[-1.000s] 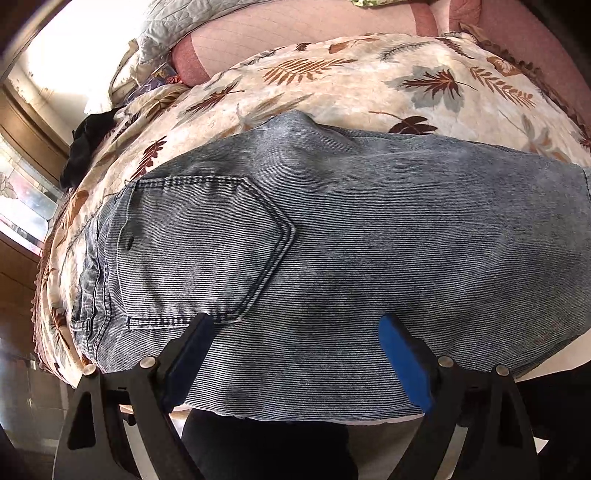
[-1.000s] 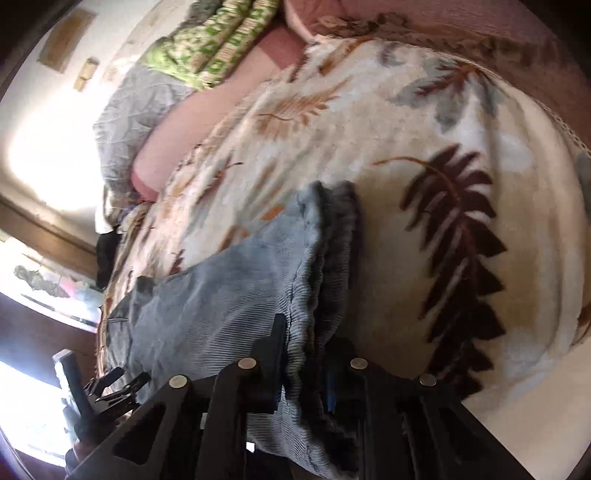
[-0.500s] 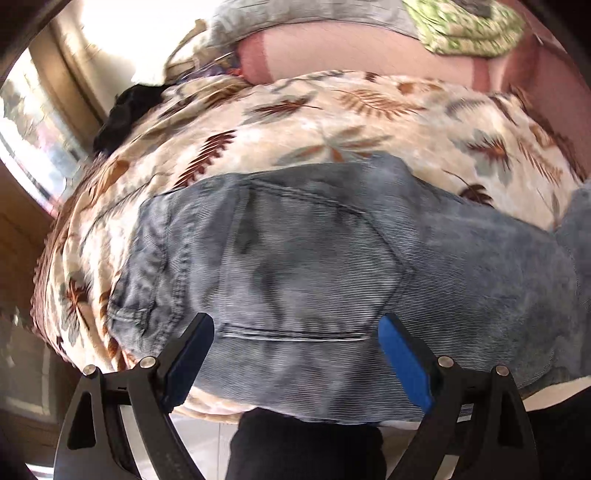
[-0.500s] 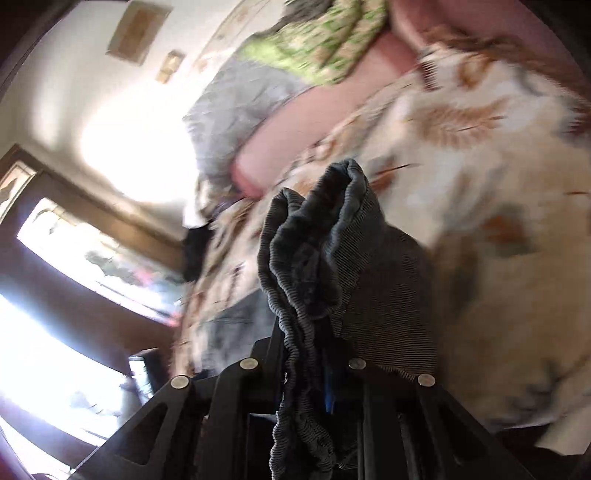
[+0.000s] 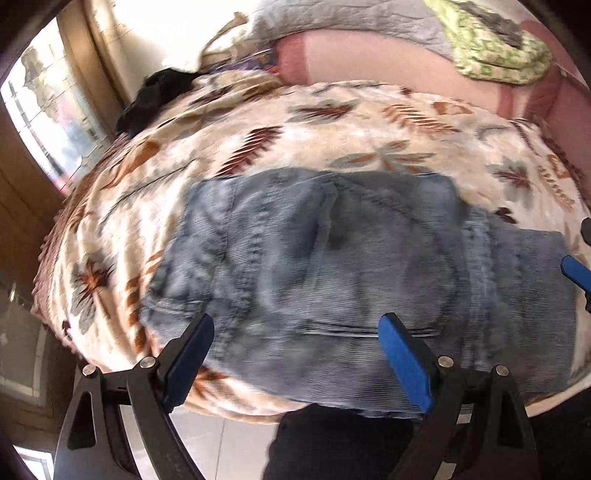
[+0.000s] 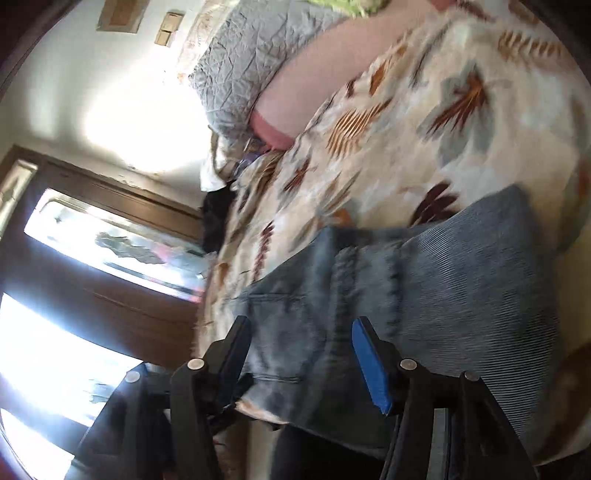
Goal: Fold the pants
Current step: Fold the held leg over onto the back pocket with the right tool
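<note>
The blue denim pants [image 5: 351, 266] lie folded over themselves on the leaf-print blanket [image 5: 295, 140], near the bed's front edge. They also show in the right wrist view [image 6: 424, 288]. My left gripper [image 5: 295, 354] is open and empty, held above the near edge of the pants. My right gripper [image 6: 301, 354] is open and empty above the folded pants; its blue pad shows at the right edge of the left wrist view [image 5: 576, 273].
A grey quilt [image 5: 351, 18], a green patterned cloth [image 5: 498, 48] and a pink cushion [image 5: 369, 62] lie at the bed's far side. A dark garment [image 5: 155, 96] sits at the far left corner. A window and wooden frame [image 6: 110, 240] are to the left.
My right gripper carried the pant-leg end over onto the waist part, then opened and let it go. The pants now lie folded. My left gripper drew back, staying open.
</note>
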Motion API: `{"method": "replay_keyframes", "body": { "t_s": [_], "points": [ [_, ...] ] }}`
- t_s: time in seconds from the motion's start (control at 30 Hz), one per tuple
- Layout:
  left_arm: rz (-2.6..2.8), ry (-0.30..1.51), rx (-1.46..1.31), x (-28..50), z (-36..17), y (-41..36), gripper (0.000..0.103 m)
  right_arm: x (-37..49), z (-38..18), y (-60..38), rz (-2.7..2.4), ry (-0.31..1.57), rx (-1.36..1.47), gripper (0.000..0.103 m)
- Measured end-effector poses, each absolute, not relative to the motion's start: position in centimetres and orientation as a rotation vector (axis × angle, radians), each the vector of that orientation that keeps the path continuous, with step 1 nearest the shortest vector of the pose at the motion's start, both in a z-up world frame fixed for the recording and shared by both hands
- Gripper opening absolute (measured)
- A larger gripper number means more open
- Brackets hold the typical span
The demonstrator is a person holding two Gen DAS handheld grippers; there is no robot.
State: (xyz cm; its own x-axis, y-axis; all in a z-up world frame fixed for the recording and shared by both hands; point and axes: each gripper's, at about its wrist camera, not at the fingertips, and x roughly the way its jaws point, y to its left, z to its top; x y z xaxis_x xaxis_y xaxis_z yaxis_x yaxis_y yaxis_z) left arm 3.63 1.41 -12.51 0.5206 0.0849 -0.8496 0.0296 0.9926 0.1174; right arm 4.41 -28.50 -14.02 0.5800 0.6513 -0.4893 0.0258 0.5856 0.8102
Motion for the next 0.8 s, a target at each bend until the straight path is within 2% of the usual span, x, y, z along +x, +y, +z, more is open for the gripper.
{"method": "replay_keyframes", "body": {
  "t_s": [0.23,0.4,0.63,0.8],
  "points": [
    [-0.118,0.988,0.231,2.8,-12.5,-5.3,0.091,0.9,-15.2,-34.3,0.353,0.861,0.906,0.06],
    [-0.024,1.105,0.4,3.9,-17.7,-7.6,0.091,1.0,-20.4,-34.4,0.338,1.054,0.956,0.059],
    [-0.02,1.053,0.331,4.0,-14.7,-6.3,0.091,2.2,-16.9,-35.5,0.394,0.918,0.943,0.059],
    [-0.102,1.022,0.349,3.8,-13.9,-8.8,0.091,6.4,-16.5,-35.9,0.354,0.866,0.942,0.061]
  ]
}}
